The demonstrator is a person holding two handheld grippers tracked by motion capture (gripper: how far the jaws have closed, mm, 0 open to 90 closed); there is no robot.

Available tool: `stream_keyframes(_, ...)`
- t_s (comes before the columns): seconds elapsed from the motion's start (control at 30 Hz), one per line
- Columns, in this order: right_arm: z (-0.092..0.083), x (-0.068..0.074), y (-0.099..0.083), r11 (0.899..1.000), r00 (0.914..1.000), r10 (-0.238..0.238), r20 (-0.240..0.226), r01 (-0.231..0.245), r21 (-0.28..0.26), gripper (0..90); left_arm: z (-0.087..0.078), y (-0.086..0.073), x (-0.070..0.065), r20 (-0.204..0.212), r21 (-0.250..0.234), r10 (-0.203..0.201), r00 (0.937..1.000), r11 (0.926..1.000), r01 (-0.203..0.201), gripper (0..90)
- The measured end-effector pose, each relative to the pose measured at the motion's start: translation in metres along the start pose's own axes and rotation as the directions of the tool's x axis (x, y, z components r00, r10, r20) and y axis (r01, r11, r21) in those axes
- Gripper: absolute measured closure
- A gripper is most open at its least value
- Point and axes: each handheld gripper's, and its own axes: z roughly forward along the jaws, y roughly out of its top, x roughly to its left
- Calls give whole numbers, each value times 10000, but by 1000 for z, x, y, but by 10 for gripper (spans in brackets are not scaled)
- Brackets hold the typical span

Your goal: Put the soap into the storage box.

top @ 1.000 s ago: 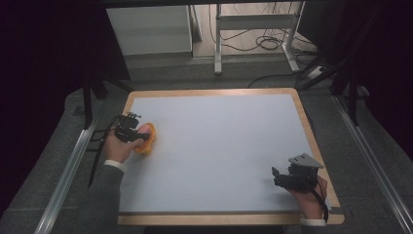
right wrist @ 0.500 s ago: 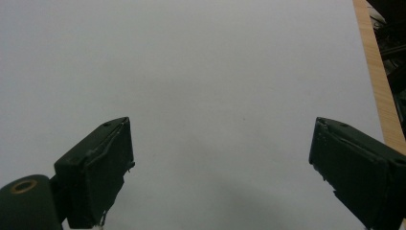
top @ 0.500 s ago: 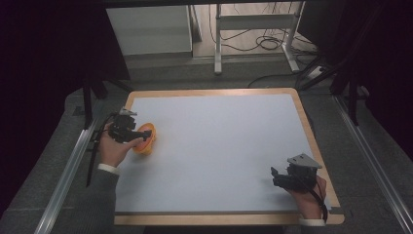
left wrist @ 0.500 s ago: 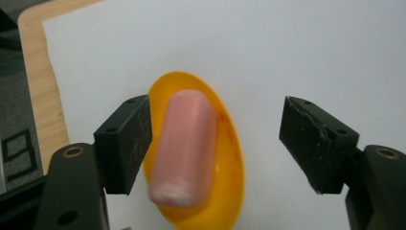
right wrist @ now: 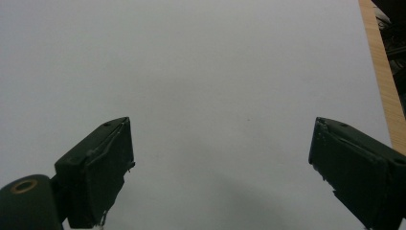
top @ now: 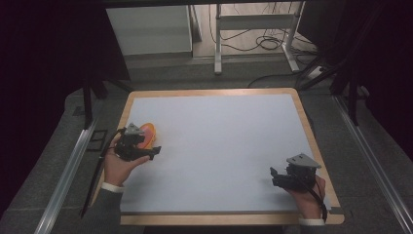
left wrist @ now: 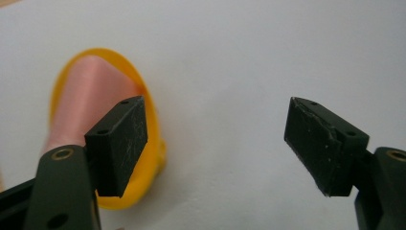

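An orange and pink thing (top: 148, 133) lies on the white table (top: 219, 146), close to the table's left edge. It looks like a little cup or cone on its side. In the left gripper view its orange rim (left wrist: 152, 139) is a round ring, and the pink body (left wrist: 91, 96) runs back from that ring, up and to the left. So its long line goes slanting across that view, with the open end nearer the camera. Whether anything is inside the cup cannot be told.

The left gripper (top: 155, 151) is held in a hand (top: 119, 165) just beside the orange thing, on the side nearer the person. Its jaws are spread wide apart and hold nothing. In the left gripper view (left wrist: 215, 139) the left jaw sits in front of the orange rim, so the thing is off to the left of the gap, not between the jaws.

The right gripper (top: 273, 176) is well apart from the orange thing, near the table's front right corner. Its jaws are spread wide too (right wrist: 220, 163), with bare white table between them.
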Motion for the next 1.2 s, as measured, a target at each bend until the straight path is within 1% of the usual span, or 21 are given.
stream_keyframes(0.1,0,0,0,10000,10000,24,1,-24,10,79,1,-8,-6,253,-8,-48,9997,10000,49,235)
stream_keyframes(0.13,0,0,0,10000,10000,31,1,-31,11,79,1,-8,-6,253,-8,-48,9997,10000,49,234)
stream_keyframes(0.17,0,-1,0,10000,10000,36,8,-36,13,79,2,-14,-10,364,-46,-61,9993,10000,63,234)
stream_keyframes(0.23,0,-1,0,10000,10000,37,13,-37,14,79,3,-19,-13,449,-136,-155,9989,9998,162,235)
stream_keyframes(0.3,0,-1,0,10000,10000,18,9,-18,2,79,4,-25,-15,544,-370,-367,9978,9986,388,239)
stream_keyframes(0.33,0,-1,0,10000,10000,17,6,-17,6,79,5,-28,-17,657,-457,-503,9966,9975,534,243)
stream_keyframes(0.4,-1,0,0,10000,10000,31,21,-31,14,79,9,-35,-19,817,-482,-658,9945,9964,699,243)
stream_keyframes(0.43,-1,0,0,10000,10000,36,25,-36,16,79,10,-39,-20,811,-535,-690,9943,9959,735,243)
stream_keyframes(0.47,-1,0,0,10000,10000,43,30,-43,14,79,10,-39,-20,811,-535,-690,9943,9959,735,244)
stream_keyframes(0.5,-1,0,0,10000,10000,48,24,-48,16,79,13,-45,-22,818,-525,-730,9940,9956,775,244)
stream_keyframes(0.57,0,0,0,10000,10000,44,-36,-44,2,79,17,-52,-24,776,-340,-641,9949,9972,669,244)
stream_keyframes(0.6,0,0,0,10000,10000,55,-68,-55,-4,79,17,-52,-24,776,-340,-641,9949,9972,669,243)
stream_keyframes(0.63,0,0,0,10000,10000,49,-77,-49,-3,79,19,-58,-25,762,-267,-666,9949,9973,688,242)
stream_keyframes(0.67,0,1,0,10000,9999,45,-94,-45,-4,79,20,-61,-25,828,-278,-724,9939,9968,749,242)
stream_keyframes(0.77,0,2,0,10000,9999,47,-134,-48,-17,79,20,-64,-26,944,-263,-660,9933,9973,688,239)
stream_keyframes(0.87,0,3,1,10000,9999,44,-166,-44,-41,79,21,-63,-27,1171,-325,-683,9908,9968,726,239)
stream_keyframes(0.93,1,4,2,9998,9991,154,-395,-159,-102,79,21,-63,-25,1157,-345,-678,9910,9968,723,239)
stream_keyframes(1.07,4,9,4,10000,9990,24,-447,-28,-85,79,20,-63,-23,988,-303,-641,9930,9973,674,238)
stream_keyframes(1.17,7,14,6,9999,9986,-133,-519,128,-99,79,18,-62,-20,1099,-401,-791,9908,9957,840,238)
stream_keyframes(1.2,8,16,7,9999,9982,-154,-584,149,-86,78,18,-62,-20,1099,-401,-791,9908,9957,840,237)
